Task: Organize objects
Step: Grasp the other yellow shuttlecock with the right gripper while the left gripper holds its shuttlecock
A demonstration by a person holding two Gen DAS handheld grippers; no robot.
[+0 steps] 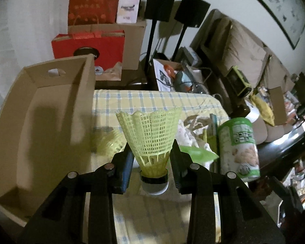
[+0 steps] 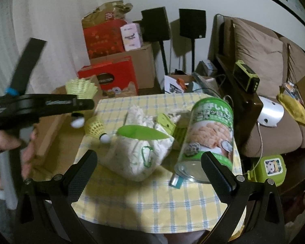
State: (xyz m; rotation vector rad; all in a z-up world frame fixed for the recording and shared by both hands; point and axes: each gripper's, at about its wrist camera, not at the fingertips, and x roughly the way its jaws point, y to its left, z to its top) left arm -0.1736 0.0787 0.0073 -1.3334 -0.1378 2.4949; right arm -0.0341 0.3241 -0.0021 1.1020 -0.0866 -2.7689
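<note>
My left gripper (image 1: 151,158) is shut on a yellow plastic shuttlecock (image 1: 150,134), skirt up and white cork down, held above the checked tablecloth (image 1: 152,99). From the right wrist view it hangs at the left, the left gripper (image 2: 79,103) in a person's hand, the shuttlecock (image 2: 81,86) over the box's edge. A second yellow shuttlecock (image 2: 95,128) lies on the cloth beside the open cardboard box (image 1: 50,122). My right gripper (image 2: 148,168) stands wide open above the near side of the table, nothing between its fingers.
A white cloth bag (image 2: 140,156) with a green blade-shaped piece (image 2: 140,132) sits mid-table. A tall green can (image 2: 209,134) stands to its right, with a small teal item (image 2: 175,181) at its base. Red boxes (image 2: 111,77), black speakers (image 2: 155,24) and a sofa (image 2: 264,61) lie beyond.
</note>
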